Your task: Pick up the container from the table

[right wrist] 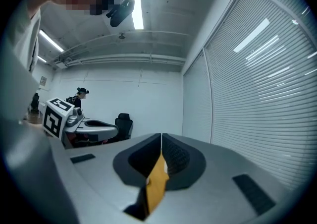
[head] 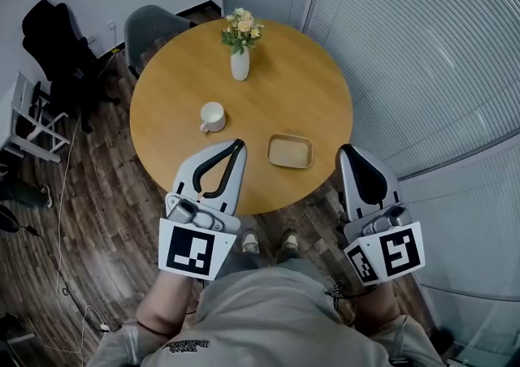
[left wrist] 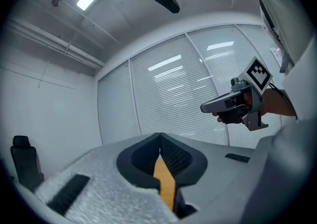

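The container (head: 290, 151) is a shallow tan rectangular tray lying on the round wooden table (head: 179, 105), near its front edge. My left gripper (head: 237, 144) hovers over the table's front edge, just left of the container, with its jaws shut and nothing in them. My right gripper (head: 348, 148) is held off the table's right front rim, to the right of the container, and is likewise shut and empty. Both gripper views point up at walls and blinds. The left gripper (left wrist: 159, 135) and right gripper (right wrist: 161, 135) show closed jaws there. The container is hidden in both.
A white cup (head: 213, 117) stands left of the container, and a white vase with flowers (head: 240, 53) is at the far side. A grey chair (head: 154, 28) and a black chair (head: 57, 41) stand beyond the table. Blinds (head: 422, 41) run along the right.
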Action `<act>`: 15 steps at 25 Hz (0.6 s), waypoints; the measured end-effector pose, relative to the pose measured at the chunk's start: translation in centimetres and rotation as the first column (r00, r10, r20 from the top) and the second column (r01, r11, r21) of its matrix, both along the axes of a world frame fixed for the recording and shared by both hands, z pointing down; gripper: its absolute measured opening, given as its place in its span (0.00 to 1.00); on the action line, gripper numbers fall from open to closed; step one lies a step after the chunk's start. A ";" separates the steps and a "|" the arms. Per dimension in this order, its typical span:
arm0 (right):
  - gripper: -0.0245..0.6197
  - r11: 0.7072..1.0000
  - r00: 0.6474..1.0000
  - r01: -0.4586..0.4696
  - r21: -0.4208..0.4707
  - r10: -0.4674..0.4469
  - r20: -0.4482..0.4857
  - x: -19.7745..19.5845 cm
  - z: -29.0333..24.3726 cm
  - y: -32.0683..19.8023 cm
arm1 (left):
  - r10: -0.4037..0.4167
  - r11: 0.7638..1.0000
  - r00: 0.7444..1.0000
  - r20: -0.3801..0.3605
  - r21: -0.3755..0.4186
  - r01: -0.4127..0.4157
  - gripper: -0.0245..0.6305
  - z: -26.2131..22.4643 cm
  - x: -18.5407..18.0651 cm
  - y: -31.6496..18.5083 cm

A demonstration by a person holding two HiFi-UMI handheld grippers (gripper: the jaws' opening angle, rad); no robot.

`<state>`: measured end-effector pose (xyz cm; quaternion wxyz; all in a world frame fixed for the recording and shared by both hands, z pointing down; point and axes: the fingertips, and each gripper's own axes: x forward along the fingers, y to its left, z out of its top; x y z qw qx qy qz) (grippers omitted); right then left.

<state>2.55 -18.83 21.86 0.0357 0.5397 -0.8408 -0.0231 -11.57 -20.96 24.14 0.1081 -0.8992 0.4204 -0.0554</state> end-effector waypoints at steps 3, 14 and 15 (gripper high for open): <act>0.08 1.000 1.000 0.008 -0.008 -0.008 0.005 0.8 0.3 -0.9 | -0.010 1.000 1.000 0.007 -0.005 0.010 0.07 0.0 0.6 -0.6; 0.09 0.999 1.000 0.002 -0.039 -0.001 0.029 3.1 1.5 -4.0 | -0.049 0.998 0.999 0.013 -0.034 0.049 0.07 1.0 2.1 -2.9; 0.09 0.999 1.000 0.000 -0.043 0.001 0.024 3.4 1.7 -4.3 | -0.050 0.998 0.999 0.012 -0.037 0.050 0.07 1.2 2.4 -3.2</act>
